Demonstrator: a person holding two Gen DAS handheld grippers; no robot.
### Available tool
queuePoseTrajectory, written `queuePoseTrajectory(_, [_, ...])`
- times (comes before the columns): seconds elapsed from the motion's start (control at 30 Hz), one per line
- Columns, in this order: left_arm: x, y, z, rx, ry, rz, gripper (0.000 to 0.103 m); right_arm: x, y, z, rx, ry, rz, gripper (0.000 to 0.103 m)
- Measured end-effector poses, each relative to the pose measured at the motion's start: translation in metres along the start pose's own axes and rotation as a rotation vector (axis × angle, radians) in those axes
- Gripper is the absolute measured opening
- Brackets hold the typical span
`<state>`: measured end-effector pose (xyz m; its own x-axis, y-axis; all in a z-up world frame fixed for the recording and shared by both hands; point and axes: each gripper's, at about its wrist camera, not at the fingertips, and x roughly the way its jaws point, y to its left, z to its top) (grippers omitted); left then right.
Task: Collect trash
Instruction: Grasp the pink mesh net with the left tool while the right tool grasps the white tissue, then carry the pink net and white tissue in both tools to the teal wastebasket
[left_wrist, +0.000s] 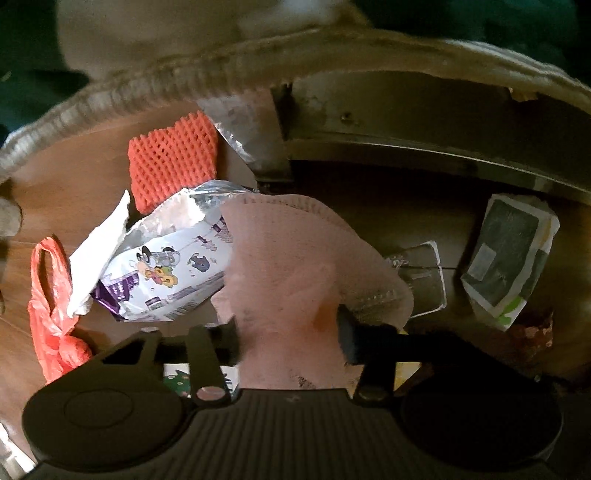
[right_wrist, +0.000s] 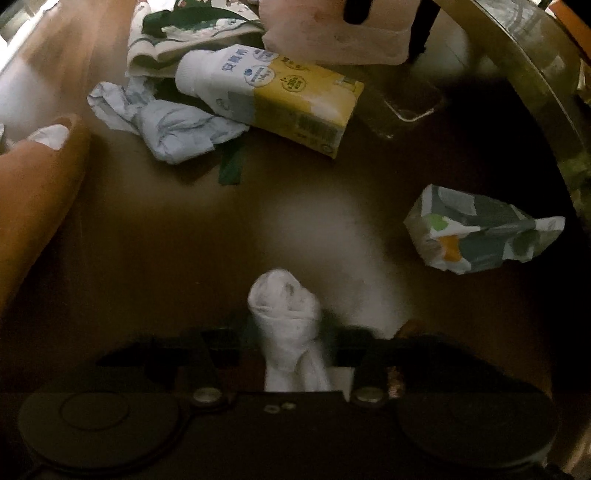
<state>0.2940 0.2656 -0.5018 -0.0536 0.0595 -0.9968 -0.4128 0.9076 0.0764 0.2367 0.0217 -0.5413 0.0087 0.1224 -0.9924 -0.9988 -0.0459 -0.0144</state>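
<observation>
Right, your left gripper (left_wrist: 290, 332) pointed down with its jaws clamped on a pink paper napkin (left_wrist: 295, 266), the sheet bulging up between the two black fingers. Taking that napkin as the mark: a silver foil snack bag with cartoon print (left_wrist: 173, 266) lay touching its left edge, and an orange foam net sleeve (left_wrist: 171, 158) sat beyond that bag. An orange plastic bag (left_wrist: 51, 306) lay further left still, on the wooden floor (left_wrist: 74, 184). On the napkin's right, a clear plastic wrapper (left_wrist: 424, 280) poked out from under its edge, and a green-and-white packet (left_wrist: 509, 254) rested well apart on that side.

Meanwhile your right gripper (right_wrist: 291, 347) had its jaws narrowed onto a twisted white tissue (right_wrist: 284, 306), pinched and standing up between them. From its view the napkin showed at the top, with a yellow-and-white drink carton (right_wrist: 280, 99) lying just below it, a crumpled pale paper (right_wrist: 166, 122) touching the carton, and a crushed green-patterned wrapper (right_wrist: 480, 232) well apart.
</observation>
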Motion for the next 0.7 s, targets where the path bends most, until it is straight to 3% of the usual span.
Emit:
queuePoseTrajectory(0.2, [-0.019, -0.002, 0.0, 0.034, 0.0, -0.016, 0.028, -0.02, -0.006, -0.003, 0.038, -0.024, -0.026, 0.017])
queuePoseTrajectory(0.37, [-0.051, -0.007, -0.001, 0.081, -0.026, -0.023, 0.025, -0.064, -0.019, -0.007, 0.156, -0.053, -0.045, 0.017])
queuePoseTrajectory(0.7, [-0.158, -0.041, -0.042, 0.209, -0.011, -0.117, 0.024, -0.183, -0.044, -0.011, 0.418, -0.147, -0.088, 0.017])
